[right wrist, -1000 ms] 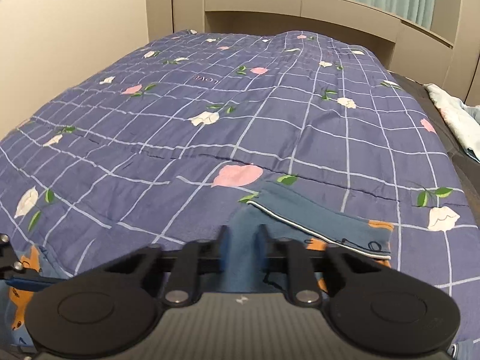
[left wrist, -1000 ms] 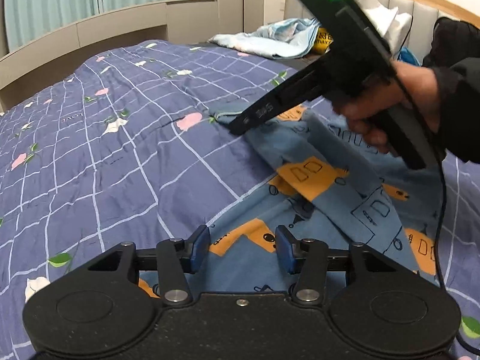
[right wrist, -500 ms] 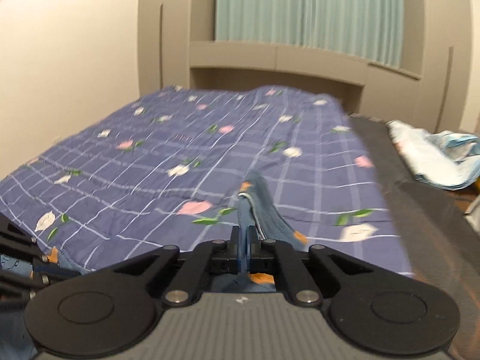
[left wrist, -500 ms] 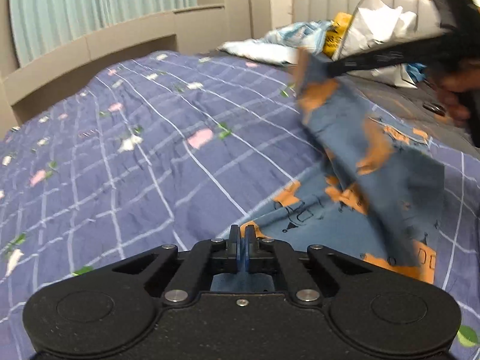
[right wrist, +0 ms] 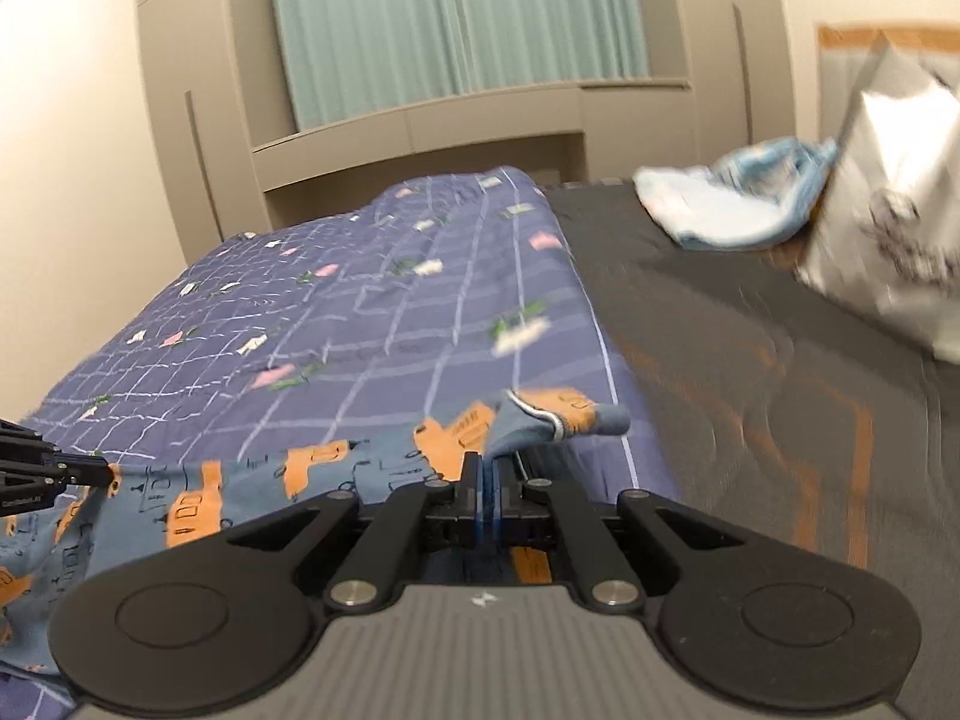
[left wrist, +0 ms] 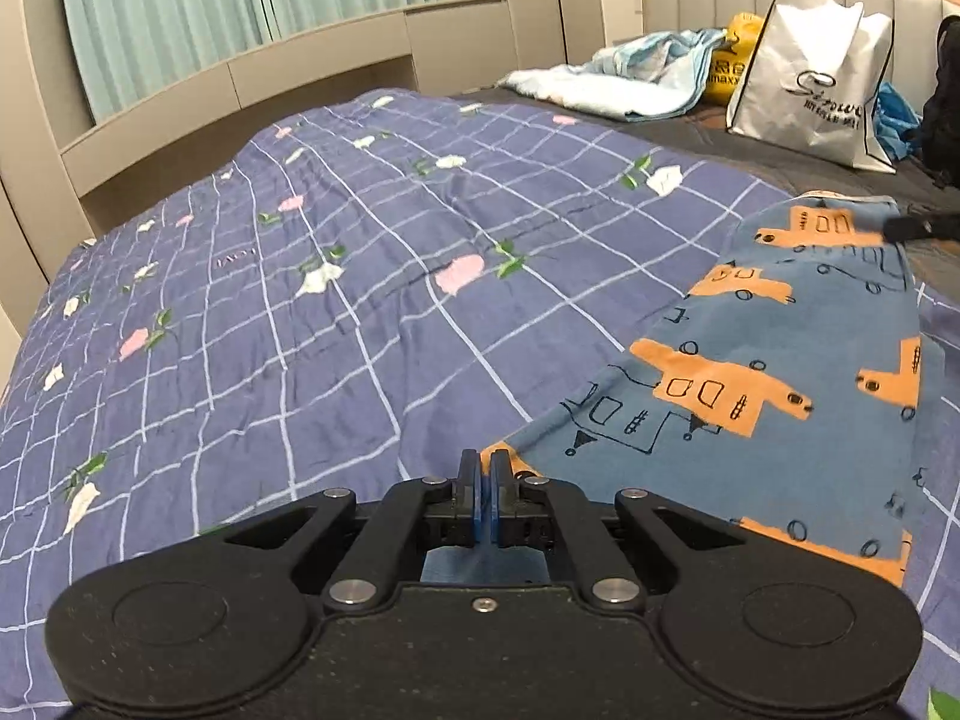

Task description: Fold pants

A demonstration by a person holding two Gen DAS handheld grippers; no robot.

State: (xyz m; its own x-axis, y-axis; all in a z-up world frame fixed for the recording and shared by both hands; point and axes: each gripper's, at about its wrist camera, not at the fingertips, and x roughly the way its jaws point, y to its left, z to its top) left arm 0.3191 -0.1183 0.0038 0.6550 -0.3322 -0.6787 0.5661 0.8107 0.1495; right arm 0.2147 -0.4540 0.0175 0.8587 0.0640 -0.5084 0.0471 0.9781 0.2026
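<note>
My L gripper (left wrist: 485, 489) is clamped on the pants' (left wrist: 780, 372) near edge; R gripper (right wrist: 487, 495) pinched shut on the far end w/ the hem; pants stretched between them over the quilt (left wrist: 300, 330), purple grid w/ flowers; dark mattress (right wrist: 750, 360) bare beyond; white bag (left wrist: 810, 78) & towel (left wrist: 630, 78) by the headboard; green curtains (right wrist: 456, 24) behind.

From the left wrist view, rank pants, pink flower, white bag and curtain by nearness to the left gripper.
1. Pants, gripped by the left gripper, spreading right.
2. Pink flower, mid-quilt, ahead.
3. White bag, far right by the headboard.
4. Curtain, back wall, upper left.
</note>
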